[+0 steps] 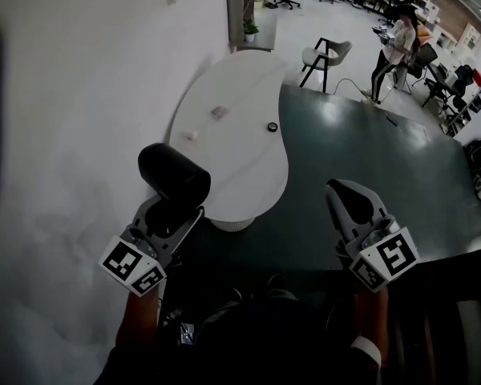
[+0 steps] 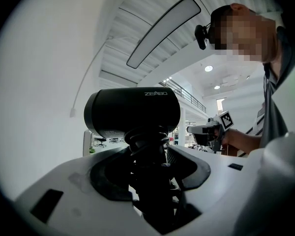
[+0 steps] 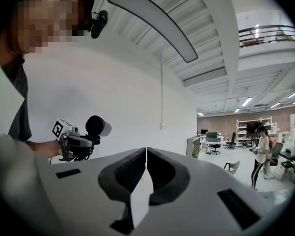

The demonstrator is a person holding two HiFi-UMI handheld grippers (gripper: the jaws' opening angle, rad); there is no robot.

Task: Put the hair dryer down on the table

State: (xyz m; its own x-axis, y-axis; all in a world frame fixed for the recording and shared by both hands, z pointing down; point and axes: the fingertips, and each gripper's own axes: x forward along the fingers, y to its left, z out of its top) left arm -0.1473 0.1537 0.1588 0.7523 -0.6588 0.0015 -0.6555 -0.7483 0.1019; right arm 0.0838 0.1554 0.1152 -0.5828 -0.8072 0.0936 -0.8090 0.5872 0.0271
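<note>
Left gripper (image 1: 176,207) clamps the hair dryer (image 1: 173,172) near the table (image 1: 232,151) edge; right gripper (image 1: 341,191) closed, empty, above open floor (image 1: 369,159).

black dryer (image 1: 174,172). white bench (image 1: 240,111) in the upper middle. dark green floor (image 1: 369,167). pale grey left tongs (image 1: 175,211) and right tongs (image 1: 349,192), black pads; cubes (image 1: 132,265) bear black-and-white square markers.

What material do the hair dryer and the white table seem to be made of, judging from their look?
Hair dryer: probably plastic, black with a satin finish. The barrel shows soft, dull highlights and pale printed lettering.
Table: a smooth white top with a faint sheen and a rounded edge. It may be laminate or painted board; the look leaves this open.
</note>
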